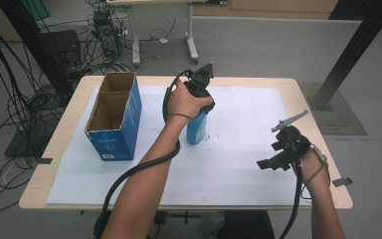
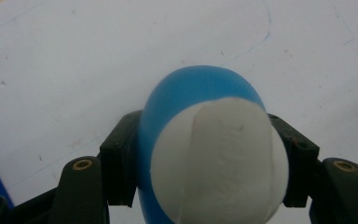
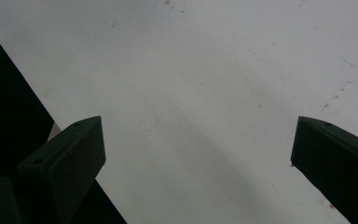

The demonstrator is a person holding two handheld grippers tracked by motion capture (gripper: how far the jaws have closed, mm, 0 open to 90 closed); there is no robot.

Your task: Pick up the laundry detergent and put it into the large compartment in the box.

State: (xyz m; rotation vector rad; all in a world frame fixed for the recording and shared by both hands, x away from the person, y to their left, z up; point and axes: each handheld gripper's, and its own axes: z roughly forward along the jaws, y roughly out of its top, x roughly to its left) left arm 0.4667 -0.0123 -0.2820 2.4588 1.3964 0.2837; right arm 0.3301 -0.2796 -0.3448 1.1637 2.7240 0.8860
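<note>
Left tongs (image 2: 205, 163) pinching upright blue bottle (image 2: 205, 140) from above; right tongs (image 3: 196, 154) spread.

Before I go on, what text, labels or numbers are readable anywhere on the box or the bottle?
Blue cardboard box, front face: white lettering and a small white label near its bottom edge, both too small and blurred to read.
Blue and white plastic bottle: faint raised marks on its white top in the left gripper view, not legible.
White sheet covering the table: only specks and pen marks, no words.
Nothing can be quoted.
</note>
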